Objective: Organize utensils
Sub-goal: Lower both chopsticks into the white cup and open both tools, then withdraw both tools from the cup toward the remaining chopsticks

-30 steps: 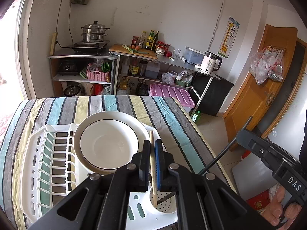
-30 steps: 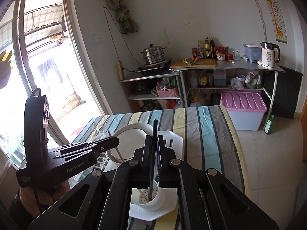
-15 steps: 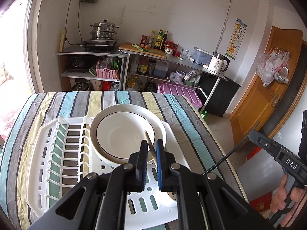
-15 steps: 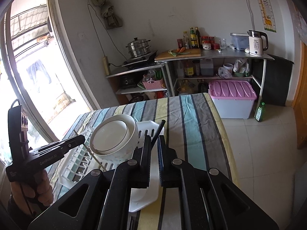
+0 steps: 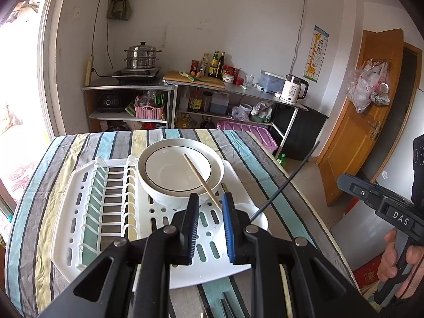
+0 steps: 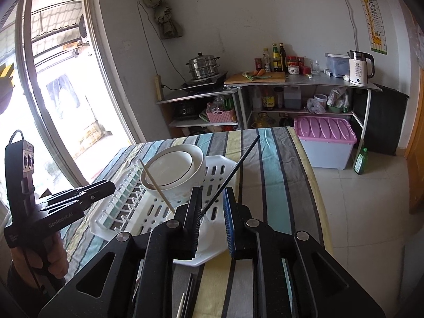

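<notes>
- We have the left tool (image 5: pixel 209 208) with its jaws opening and nothing between the pads; the wooden chopstick (image 5: pixel 202 180) stands free in the white utensil cup (image 5: pixel 258 218) at the near corner of the dish rack (image 5: pixel 87 212), leaning across the stacked white bowls (image 5: pixel 180 171).
- Over on the right tool (image 6: pixel 212 208) the jaws are opening too; the black chopstick (image 6: pixel 233 171) passes just by the left pad, apparently free, with its foot in the same cup.
- Risk one, in our judgement: that black chopstick lies so near the pad that pulling the right tool away at an angle could drag it out of the cup or flick it onto the table (image 6: pixel 278 175).
- Risk two: both sticks lean far over, so a knock could tip the light cup or send the wooden one sliding off the bowl rim.
- Risk three: more dark and pale utensils lie on the striped cloth right below the tools; reaching down for them, we could nudge the rack, which sits close to the table's edge.
- Writing we can read: "DAS" on the right tool's handle in the left view, "GenRobot.AI" on the left tool's body in the right view, and "55" on the white kettle (image 6: pixel 359 67).
- The wall chart's print is too small to read.
</notes>
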